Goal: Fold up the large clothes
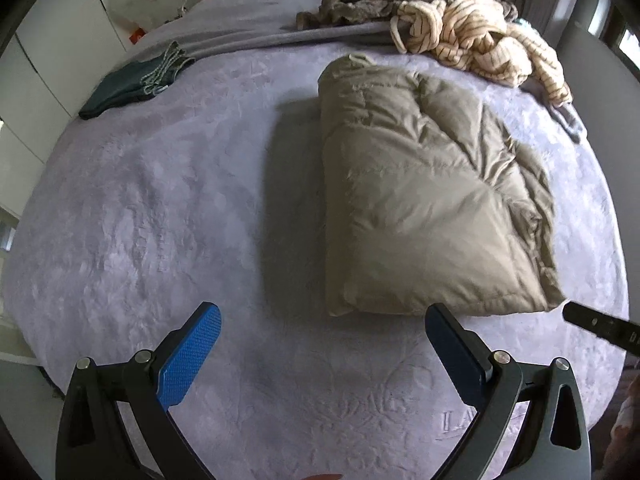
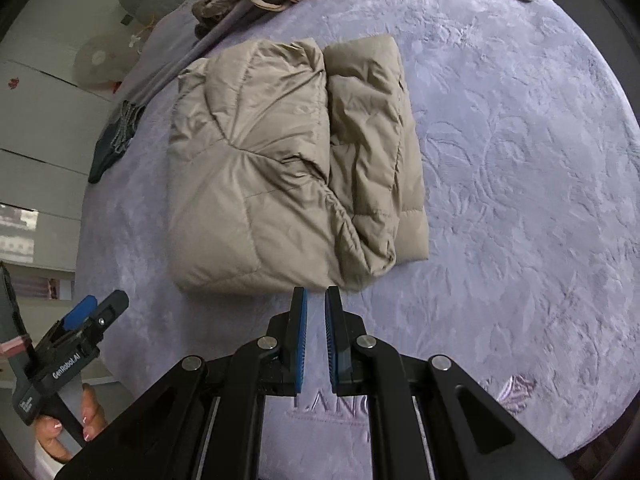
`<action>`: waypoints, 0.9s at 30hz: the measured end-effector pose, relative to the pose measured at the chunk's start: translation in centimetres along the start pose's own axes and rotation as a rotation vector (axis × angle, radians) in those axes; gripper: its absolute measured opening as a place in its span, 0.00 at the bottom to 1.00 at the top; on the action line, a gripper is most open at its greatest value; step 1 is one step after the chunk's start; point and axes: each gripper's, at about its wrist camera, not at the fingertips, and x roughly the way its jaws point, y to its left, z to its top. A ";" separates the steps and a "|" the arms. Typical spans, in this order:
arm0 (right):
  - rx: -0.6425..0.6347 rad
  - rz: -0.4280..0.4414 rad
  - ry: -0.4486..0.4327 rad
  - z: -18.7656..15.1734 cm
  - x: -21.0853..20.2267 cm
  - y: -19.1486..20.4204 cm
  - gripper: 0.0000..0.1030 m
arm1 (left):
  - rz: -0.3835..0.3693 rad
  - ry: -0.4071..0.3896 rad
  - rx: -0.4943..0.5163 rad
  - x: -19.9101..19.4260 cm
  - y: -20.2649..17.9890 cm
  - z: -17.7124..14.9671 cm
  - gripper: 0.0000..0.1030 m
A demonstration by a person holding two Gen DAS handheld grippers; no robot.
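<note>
Currently I see the khaki puffer jacket (image 2: 288,160) lying folded into a compact rectangular bundle on the lavender plush blanket (image 2: 520,160) that covers the bed. Its long axis runs away from me toward the head of the bed. One short end faces both grippers, and the far end points at the heap of unfolded clothes. In the right wrist view the bundle shows two parts side by side: a wide quilted panel on the left and a narrower folded strip along its right edge.

I hold the left gripper (image 1: 322,350) above bare blanket, just short of the bundle's near end. Its blue-padded fingers (image 1: 192,356) are spread wide and grip nothing.

I hold the right gripper (image 2: 316,336) just short of the same near end, not touching the fabric. Its fingers are drawn nearly together with a thin gap between the pads, and nothing sits in that gap.

At the far side lie a cream striped knit garment (image 1: 484,40) and a brown fuzzy garment (image 1: 372,4), touching each other. A dark folded garment (image 1: 132,84) rests near the bed's left edge, well apart from the jacket.
</note>
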 end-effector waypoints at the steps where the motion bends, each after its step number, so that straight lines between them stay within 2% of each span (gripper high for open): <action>1: -0.002 -0.001 -0.002 -0.2 -0.2 0.1 0.10 | 0.009 -0.004 0.003 -0.4 -0.1 0.1 0.99; 3: -0.012 -0.011 -0.006 -0.5 -0.7 0.6 0.10 | 0.020 -0.004 0.006 -0.8 -0.2 0.1 0.99; 13: -0.095 -0.095 -0.086 0.0 -4.1 3.9 0.10 | -0.043 -0.061 0.020 -4.6 -0.6 1.4 0.99; 14: -0.108 -0.104 -0.098 0.3 -4.5 4.4 0.14 | -0.052 -0.066 0.018 -5.1 -0.5 1.6 0.99; 15: -0.119 -0.110 -0.110 0.5 -4.8 4.8 0.24 | -0.057 -0.070 0.016 -5.5 -0.5 1.7 0.99; 16: -0.132 -0.120 -0.122 0.6 -5.2 5.3 0.42 | -0.061 -0.076 0.014 -5.9 -0.4 2.0 0.99; 18: -0.161 -0.136 -0.154 0.8 -6.0 6.4 0.55 | -0.055 -0.086 0.013 -6.8 -0.3 2.4 0.99; 21: -0.204 -0.169 -0.200 1.0 -7.1 7.7 0.56 | -0.031 -0.097 0.019 -7.9 -0.1 3.0 0.99; 25: -0.227 -0.190 -0.254 1.4 -8.3 8.9 0.77 | -0.026 -0.121 0.009 -9.3 0.1 3.4 0.99; 27: -0.239 -0.208 -0.282 1.5 -9.0 9.4 0.77 | -0.029 -0.134 0.003 -9.8 0.2 3.5 0.99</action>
